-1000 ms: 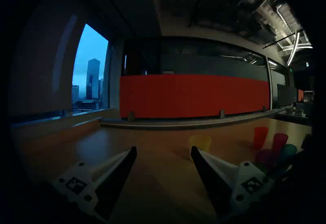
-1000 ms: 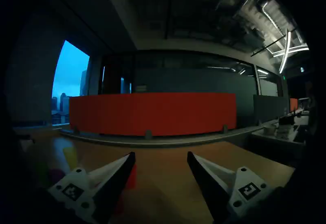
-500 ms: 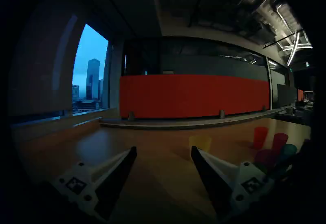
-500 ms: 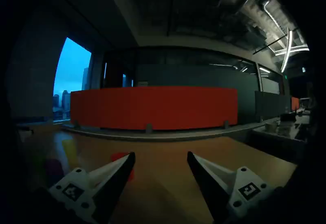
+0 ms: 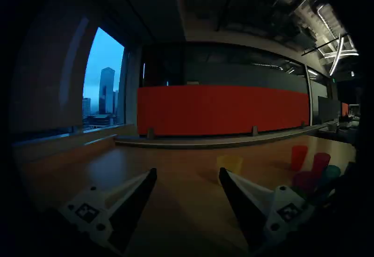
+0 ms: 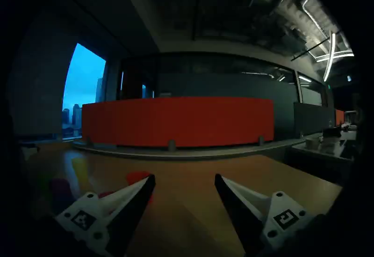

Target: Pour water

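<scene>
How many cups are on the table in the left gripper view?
5: a yellow cup near the centre, then off to the right an orange cup, a red cup, a teal cup and a dark pink cup. Others may be hidden at the dark right edge.

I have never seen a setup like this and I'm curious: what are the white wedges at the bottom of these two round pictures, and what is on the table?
There is no robot here. A person holds a two-finger gripper in each hand, and a fisheye camera rides on each one, looking forward along its fingers. The white wedges are those fingers. One picture is taken from the left gripper, the other from the right gripper. Both are open and hold nothing. Ahead lies a wooden table in a dim office, with a red partition behind it. In the left gripper view a yellow cup stands on it, with a group of other coloured cups to its right. The right gripper view shows a red cup beside one finger.
</scene>
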Available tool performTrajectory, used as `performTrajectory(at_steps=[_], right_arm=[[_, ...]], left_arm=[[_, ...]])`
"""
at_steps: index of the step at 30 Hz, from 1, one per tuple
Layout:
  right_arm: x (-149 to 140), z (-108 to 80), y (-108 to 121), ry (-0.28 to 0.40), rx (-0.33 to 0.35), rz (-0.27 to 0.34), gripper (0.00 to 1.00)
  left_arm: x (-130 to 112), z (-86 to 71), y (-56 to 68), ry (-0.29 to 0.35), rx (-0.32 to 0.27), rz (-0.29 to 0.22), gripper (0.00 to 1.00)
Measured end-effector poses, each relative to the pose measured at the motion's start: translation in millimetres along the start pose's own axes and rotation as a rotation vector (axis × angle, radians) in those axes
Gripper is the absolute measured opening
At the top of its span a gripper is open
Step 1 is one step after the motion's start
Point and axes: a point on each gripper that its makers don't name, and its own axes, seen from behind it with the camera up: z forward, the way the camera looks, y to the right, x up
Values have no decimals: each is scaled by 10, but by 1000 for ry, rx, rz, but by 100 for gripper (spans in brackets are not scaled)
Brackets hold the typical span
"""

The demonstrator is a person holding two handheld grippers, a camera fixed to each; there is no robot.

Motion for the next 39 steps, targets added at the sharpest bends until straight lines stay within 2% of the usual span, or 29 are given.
performTrajectory(at_steps=[39], right_arm=[[-90,31,45,-31,-25,-16,99]], left_arm=[[3,-1,6,0,0,0,99]])
